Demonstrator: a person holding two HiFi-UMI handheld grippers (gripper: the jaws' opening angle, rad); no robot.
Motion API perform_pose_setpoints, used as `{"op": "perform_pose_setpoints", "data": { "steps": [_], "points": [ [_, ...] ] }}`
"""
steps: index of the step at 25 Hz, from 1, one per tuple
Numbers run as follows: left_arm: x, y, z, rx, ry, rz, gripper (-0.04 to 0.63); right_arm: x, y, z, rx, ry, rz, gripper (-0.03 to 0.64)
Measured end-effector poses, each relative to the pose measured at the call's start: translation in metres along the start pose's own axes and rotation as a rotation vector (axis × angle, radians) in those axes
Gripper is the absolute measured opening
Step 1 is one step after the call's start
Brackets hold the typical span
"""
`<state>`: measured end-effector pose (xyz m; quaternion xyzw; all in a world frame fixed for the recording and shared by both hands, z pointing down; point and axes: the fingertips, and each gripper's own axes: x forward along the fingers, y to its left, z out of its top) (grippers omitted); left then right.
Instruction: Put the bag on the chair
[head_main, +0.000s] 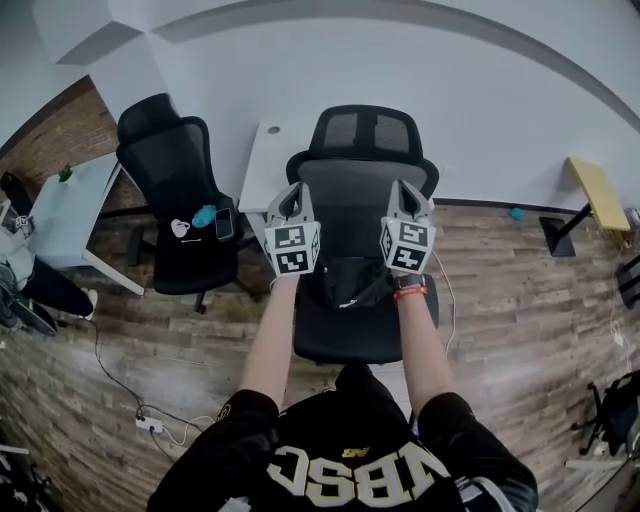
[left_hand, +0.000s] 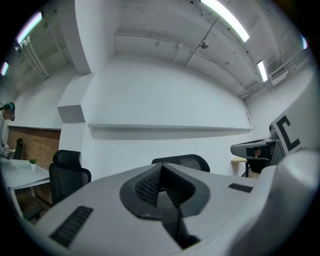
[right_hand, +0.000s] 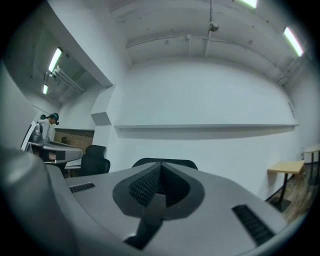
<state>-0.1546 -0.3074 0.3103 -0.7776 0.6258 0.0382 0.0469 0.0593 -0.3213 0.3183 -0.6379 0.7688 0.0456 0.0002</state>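
Black bag (head_main: 350, 283) on chair (head_main: 345, 345) seat; left gripper (left_hand: 161, 167) fingers pressed together, empty; right gripper (right_hand: 160, 167) likewise.

Seen from above, my left claw (head_main: 291, 200) and right claw (head_main: 405, 200) cover the upper corners of the bag (head_main: 350, 285) on the chair (head_main: 362, 205), and the small things (head_main: 203, 217) on the neighbouring chair (head_main: 165, 160) are too tiny to name.

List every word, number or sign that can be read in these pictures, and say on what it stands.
"NBSC", roughly, seen upside down: on the person's black shirt.
Small logo above it: too blurred to read.
Left gripper, right gripper: square markers only, no words.
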Motion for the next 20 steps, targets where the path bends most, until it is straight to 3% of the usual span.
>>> {"op": "perform_pose_setpoints", "data": {
  "steps": [11,20],
  "points": [
    [0.000,-0.004,-0.005,0.000,0.007,-0.006,0.014,-0.008,-0.004,-0.009,0.013,0.008,0.003,0.009],
    [0.043,0.001,-0.050,-0.018,0.064,0.002,0.014,0.030,-0.014,-0.051,0.023,0.064,0.020,0.009]
  ]
}}
